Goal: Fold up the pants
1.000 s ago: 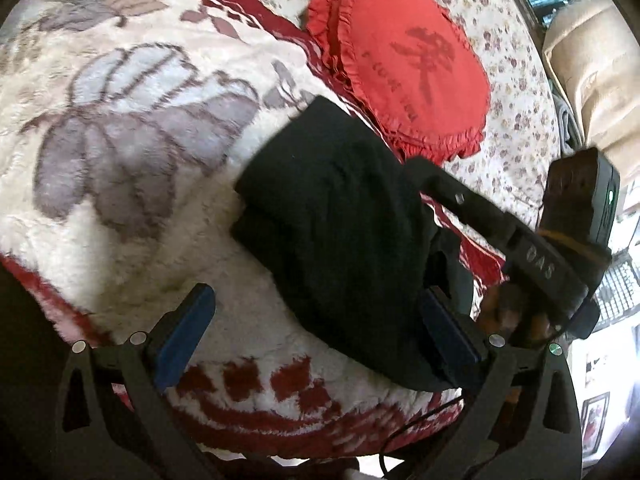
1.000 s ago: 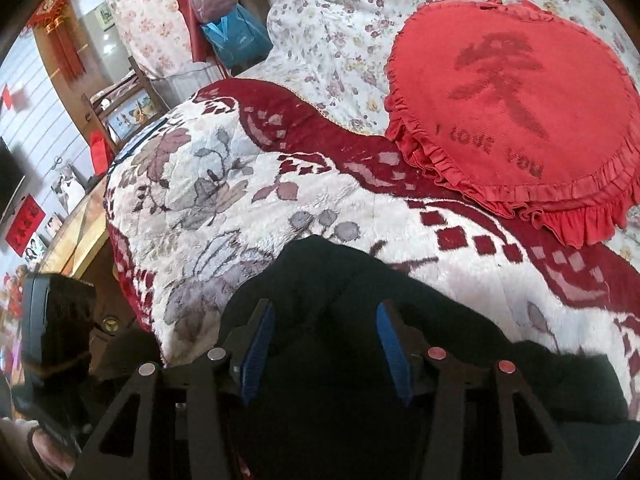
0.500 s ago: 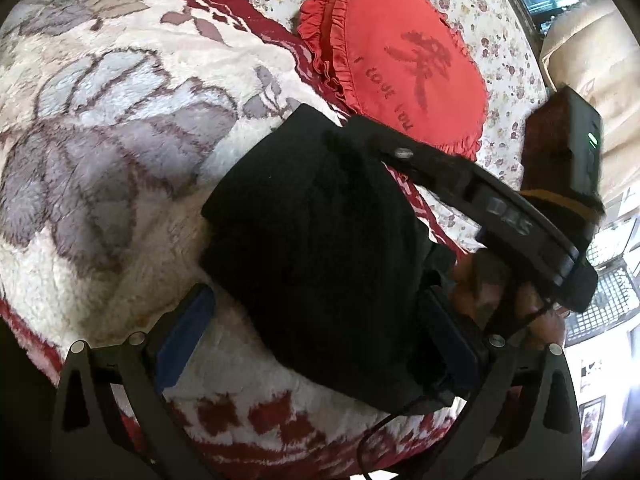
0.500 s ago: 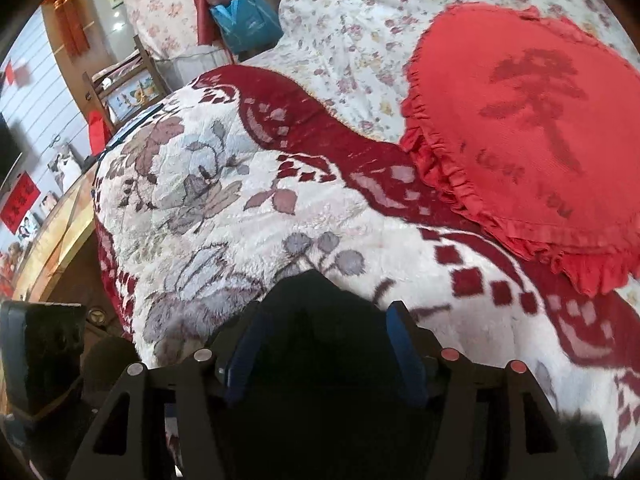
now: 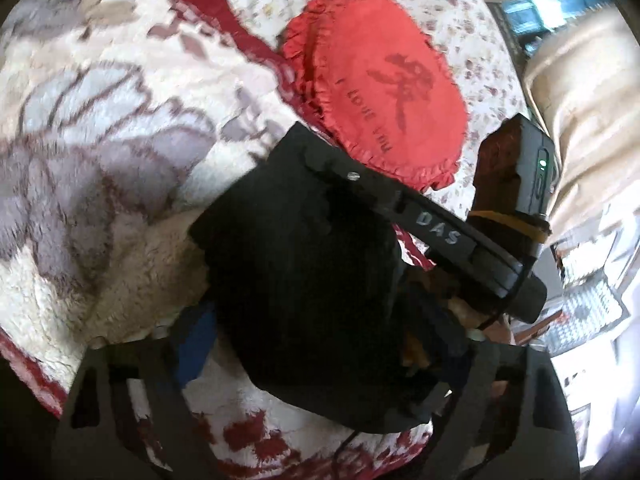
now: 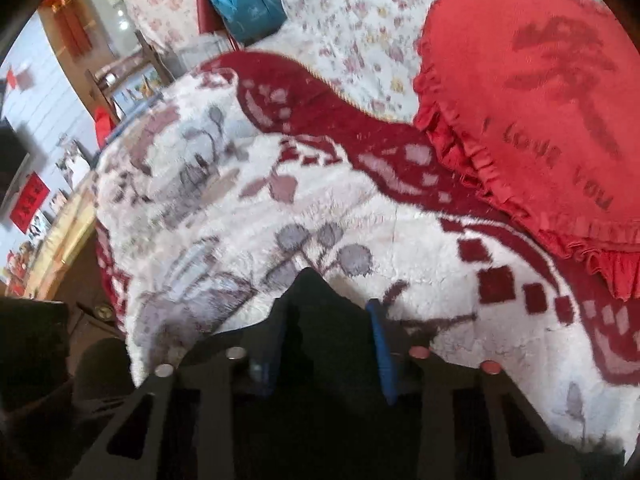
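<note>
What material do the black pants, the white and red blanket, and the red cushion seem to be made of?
Black pants: a soft, matte fabric, maybe knit or fleece; it shows no shine and bunches into thick folds.
Blanket: plush, fluffy fleece or similar; the long pile is visible in the white areas.
Red cushion: thin matte woven cloth, likely cotton or polyester, with a gathered frill at the edge and printed letters.

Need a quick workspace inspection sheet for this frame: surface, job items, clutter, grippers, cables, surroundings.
Surface: plush floral blanket over a flowered bedspread.
Job's things: black pants, folded into a bundle.
Clutter: red heart cushion beyond the pants.
Grippers: left gripper straddles the bundle, jaws just closing; right gripper pinches a pants corner, jaws just closing.
Cables: thin black cable near the left gripper's base.
Surroundings: blue bag, wooden chair.
</note>
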`<state>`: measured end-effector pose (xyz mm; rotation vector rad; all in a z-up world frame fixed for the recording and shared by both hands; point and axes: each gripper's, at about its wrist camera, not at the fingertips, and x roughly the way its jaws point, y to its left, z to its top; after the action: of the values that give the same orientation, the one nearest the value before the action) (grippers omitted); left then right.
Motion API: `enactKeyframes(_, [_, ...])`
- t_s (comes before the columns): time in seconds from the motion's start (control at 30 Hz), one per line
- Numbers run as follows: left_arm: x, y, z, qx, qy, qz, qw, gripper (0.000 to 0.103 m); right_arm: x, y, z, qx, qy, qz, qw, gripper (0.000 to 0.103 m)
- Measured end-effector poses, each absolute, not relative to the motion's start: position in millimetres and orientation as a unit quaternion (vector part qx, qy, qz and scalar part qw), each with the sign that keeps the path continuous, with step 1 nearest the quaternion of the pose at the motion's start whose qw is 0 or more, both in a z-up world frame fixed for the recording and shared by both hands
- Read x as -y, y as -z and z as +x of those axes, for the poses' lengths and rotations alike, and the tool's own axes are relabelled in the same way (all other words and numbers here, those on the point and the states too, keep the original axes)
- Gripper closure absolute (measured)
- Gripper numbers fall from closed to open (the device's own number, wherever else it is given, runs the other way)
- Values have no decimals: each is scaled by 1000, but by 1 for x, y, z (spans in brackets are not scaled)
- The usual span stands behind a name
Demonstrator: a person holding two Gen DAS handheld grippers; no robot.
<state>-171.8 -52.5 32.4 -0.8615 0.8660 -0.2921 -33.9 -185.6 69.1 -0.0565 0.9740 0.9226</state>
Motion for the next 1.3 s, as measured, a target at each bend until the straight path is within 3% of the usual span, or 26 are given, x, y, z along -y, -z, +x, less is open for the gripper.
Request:
enactKeyframes(0.1, [62,-56,-177,-381,162,-379,828,46,206,-87,-36,-430,-432,6,793,77])
enactKeyframes(0.2, [79,-85,-182,-353,204,-349,844,52,237,-107,-40,-406,-432,50,804,78])
enactKeyframes(0.4, [162,-130,-188,-339,333,-251,843,52,346,-144,-63,-352,-403,144,833,79])
enactKeyframes(0.57, [250,-106,-187,-395,431,-179,792,52,451,-129,-88,-356,-286,197,868,78])
enactKeyframes(0.7, [293,-82,-188,-458,463,-128,748,52,518,-104,-113,-379,-195,249,869,54])
enactKeyframes(0.83, [283,-107,-195,-436,483,-117,750,46,542,-101,-149,-370,-186,266,871,36])
enactKeyframes(0.9, [267,-119,-196,-424,474,-115,763,30,542,-98,-158,-374,-189,256,871,34])
enactKeyframes(1.13, [206,-119,-185,-423,371,-129,816,29,502,-67,-148,-421,-225,239,845,34])
enactKeyframes(1.17, [200,-117,-182,-427,359,-136,819,29,493,-59,-144,-434,-234,248,834,38])
enactKeyframes(1.23, [192,-112,-179,-430,343,-151,821,29,479,-50,-139,-448,-260,243,820,84])
enactKeyframes(1.3, [188,-112,-176,-427,336,-153,825,29,471,-59,-142,-434,-257,211,837,87])
